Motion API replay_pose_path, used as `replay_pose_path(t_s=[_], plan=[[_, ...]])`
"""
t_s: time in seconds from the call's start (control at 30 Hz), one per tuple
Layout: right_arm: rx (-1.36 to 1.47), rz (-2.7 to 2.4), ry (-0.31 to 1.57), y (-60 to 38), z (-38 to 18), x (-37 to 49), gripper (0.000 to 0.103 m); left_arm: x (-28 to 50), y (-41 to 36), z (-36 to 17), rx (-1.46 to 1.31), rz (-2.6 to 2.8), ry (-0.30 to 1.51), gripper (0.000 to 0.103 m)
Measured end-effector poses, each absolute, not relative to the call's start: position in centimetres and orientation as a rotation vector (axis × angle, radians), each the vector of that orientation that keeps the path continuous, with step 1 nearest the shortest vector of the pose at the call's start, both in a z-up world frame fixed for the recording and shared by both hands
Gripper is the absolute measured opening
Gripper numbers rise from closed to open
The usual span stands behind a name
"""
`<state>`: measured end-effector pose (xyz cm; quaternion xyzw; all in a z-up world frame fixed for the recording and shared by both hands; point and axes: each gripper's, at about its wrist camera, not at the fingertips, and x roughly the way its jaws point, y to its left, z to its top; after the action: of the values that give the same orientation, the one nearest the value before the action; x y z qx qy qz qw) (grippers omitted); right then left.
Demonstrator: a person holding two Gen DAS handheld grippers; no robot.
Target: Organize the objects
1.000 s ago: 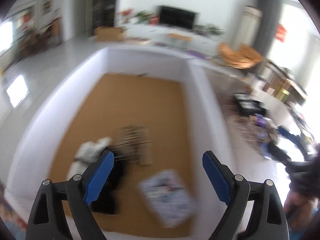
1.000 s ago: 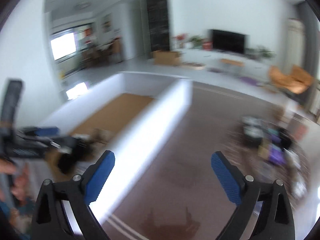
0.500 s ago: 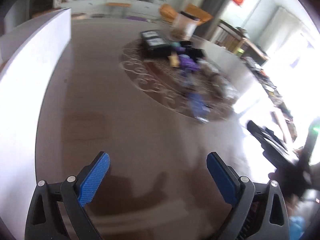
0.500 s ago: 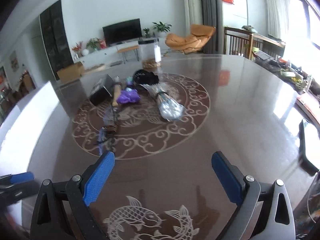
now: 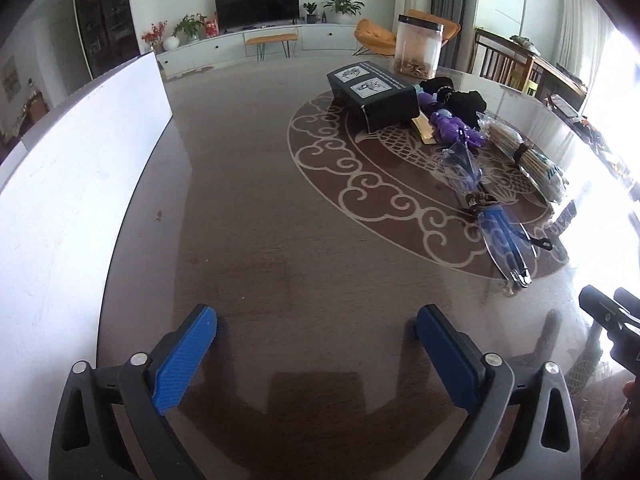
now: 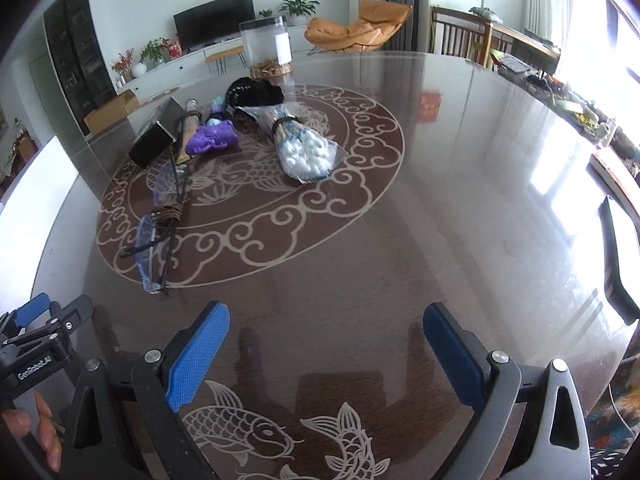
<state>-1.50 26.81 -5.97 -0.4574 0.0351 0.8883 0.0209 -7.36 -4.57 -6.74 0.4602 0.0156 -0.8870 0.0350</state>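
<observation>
Above the near edge of the dark desk (image 5: 248, 208), the left tool (image 5: 316, 322) hangs with its blue pads wide apart and nothing between them. A second ago this same tool looked down into the white-walled box (image 5: 80, 168), where a few things already lay on its brown floor; now it has swung round to face the desk, and the box wall stands just to its left. The right tool (image 6: 326, 320) has made the same turn and is likewise spread and empty, low over the fish pattern at the desk's near rim.

Farther out, on the round scrollwork inlay, lies the pile yet to be sorted. Nearest is a clear bag of blue-handled items (image 5: 502, 240), tied with a brown cord. Beyond it sit a purple bundle (image 5: 454, 128), a bag of cotton swabs (image 6: 306, 148), a black box (image 5: 374, 94), a black cloth heap (image 5: 460, 98) and, at the back, a clear jar (image 5: 418, 46).

Both tools turning away from the box empty suggests one drop-off is finished and a fresh pick is starting. The tied bag is closest to both tools and looks like the likely next target, though neither tool is committed to it yet.
</observation>
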Motion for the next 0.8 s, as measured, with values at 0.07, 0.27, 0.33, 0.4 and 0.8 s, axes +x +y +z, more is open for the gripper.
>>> replay_pose_path(t_s=[0.07, 0.27, 0.33, 0.4, 0.8], plan=[[-1.432, 2.738, 0.109, 26.92, -6.22, -1.68, 0.098, -7.38, -4.59, -6.81, 1.412, -2.728, 0.048, 0.103], [-1.436, 2.726, 0.065, 26.54, -6.35, -1.78, 0.099, -7.37, -4.6, -6.94, 1.411, -2.728, 0.048, 0.103], [-1.447, 2.723, 0.047, 26.31, -6.47, -1.85, 0.102, -7.38, -4.6, -6.94, 1.411, -2.728, 0.048, 0.103], [-1.452, 2.72, 0.028, 26.04, -6.58, -1.9, 0.103, -7.37, -4.64, -6.94, 1.411, -2.729, 0.049, 0.103], [-1.453, 2.72, 0.028, 26.04, -6.62, -1.94, 0.103, -7.14, -4.59, -7.03, 1.409, -2.732, 0.048, 0.103]])
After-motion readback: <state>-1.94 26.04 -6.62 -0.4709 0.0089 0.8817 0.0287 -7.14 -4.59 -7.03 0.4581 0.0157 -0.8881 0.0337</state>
